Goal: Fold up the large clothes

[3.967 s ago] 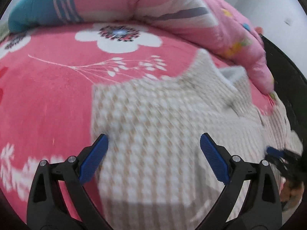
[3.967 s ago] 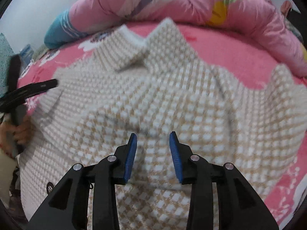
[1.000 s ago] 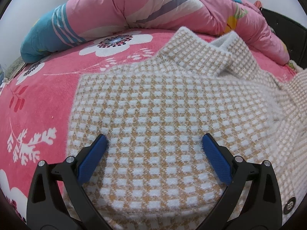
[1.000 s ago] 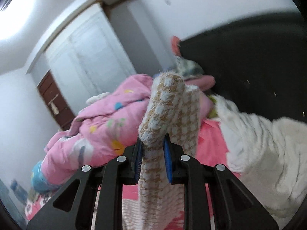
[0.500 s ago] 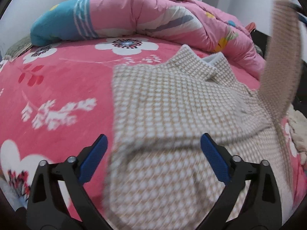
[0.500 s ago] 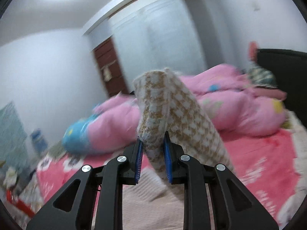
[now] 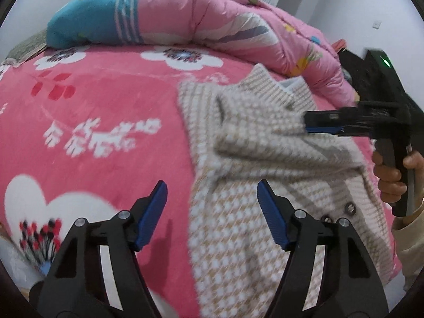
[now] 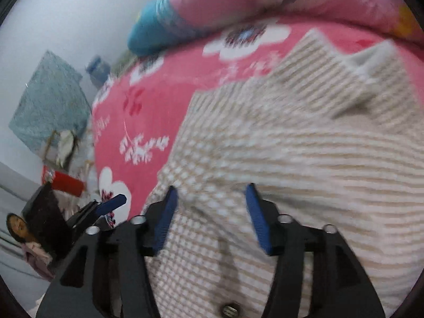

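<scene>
The checked knit cardigan (image 7: pixel 238 228) lies spread on the pink flowered bed (image 7: pixel 111 111), one sleeve (image 7: pixel 265 137) folded across its chest; the left gripper (image 7: pixel 212 212) hangs over its edge, jaws apart and just closing, nothing between them; the right gripper (image 8: pixel 209 212) has just been opening over the sleeve, gripping nothing; a pink quilt (image 7: pixel 201 18) is bunched behind.
</scene>
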`<action>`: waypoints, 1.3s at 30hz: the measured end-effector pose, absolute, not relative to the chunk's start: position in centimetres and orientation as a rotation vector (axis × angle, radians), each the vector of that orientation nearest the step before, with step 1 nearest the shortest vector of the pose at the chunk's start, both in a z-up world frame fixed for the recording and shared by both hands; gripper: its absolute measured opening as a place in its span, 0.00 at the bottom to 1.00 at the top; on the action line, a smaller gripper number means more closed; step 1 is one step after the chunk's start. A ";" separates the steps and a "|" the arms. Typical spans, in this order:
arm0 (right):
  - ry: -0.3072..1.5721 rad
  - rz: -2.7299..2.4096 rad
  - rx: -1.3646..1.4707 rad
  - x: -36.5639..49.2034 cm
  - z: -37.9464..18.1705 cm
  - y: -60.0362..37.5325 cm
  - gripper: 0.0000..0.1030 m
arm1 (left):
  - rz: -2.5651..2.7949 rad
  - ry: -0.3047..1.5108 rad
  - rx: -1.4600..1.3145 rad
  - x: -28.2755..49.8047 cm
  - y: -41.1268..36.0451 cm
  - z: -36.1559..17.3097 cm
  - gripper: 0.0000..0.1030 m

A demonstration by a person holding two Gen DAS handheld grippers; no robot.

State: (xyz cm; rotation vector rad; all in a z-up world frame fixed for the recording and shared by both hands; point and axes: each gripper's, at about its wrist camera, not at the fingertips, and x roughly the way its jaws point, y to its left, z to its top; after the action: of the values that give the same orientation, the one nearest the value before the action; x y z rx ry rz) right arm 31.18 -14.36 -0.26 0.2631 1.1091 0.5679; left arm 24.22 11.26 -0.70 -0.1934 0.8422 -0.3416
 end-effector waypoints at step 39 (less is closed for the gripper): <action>1.038 0.047 0.554 34.3 -5.2 -44.0 0.28 | -0.285 0.921 -0.177 37.6 7.6 -1.7 0.13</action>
State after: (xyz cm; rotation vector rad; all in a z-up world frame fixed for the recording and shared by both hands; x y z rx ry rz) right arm 34.32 -43.96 -5.21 0.5536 1.0382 0.0471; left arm 37.59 7.63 -1.75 -0.1766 0.9209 -0.2848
